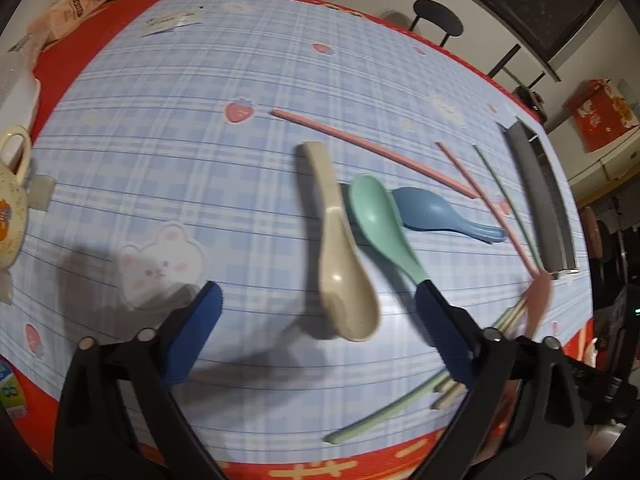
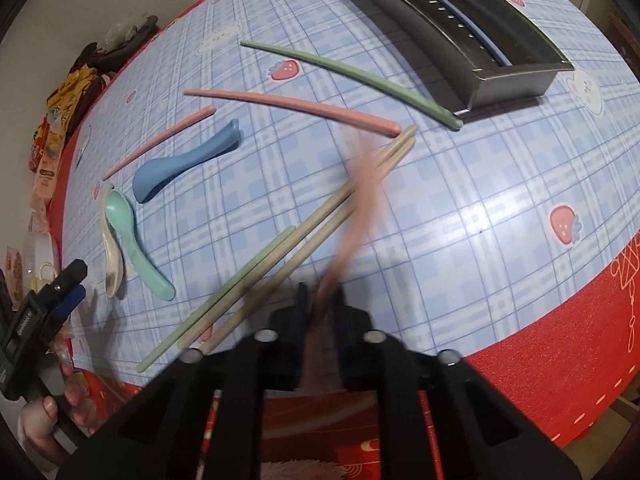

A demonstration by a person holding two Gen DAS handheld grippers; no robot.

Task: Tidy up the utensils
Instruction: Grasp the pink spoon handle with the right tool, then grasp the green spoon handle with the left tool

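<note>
Gripping a blurred pink utensil, right gripper is clamped; left gripper wide open, empty. Next: tray drop needed.

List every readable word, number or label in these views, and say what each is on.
"8" (probably): packet at the table edge.
Snack packs: print too blurred to read.
Red box: white print unreadable.
Left gripper: white lettering on its body too small to read.
</note>
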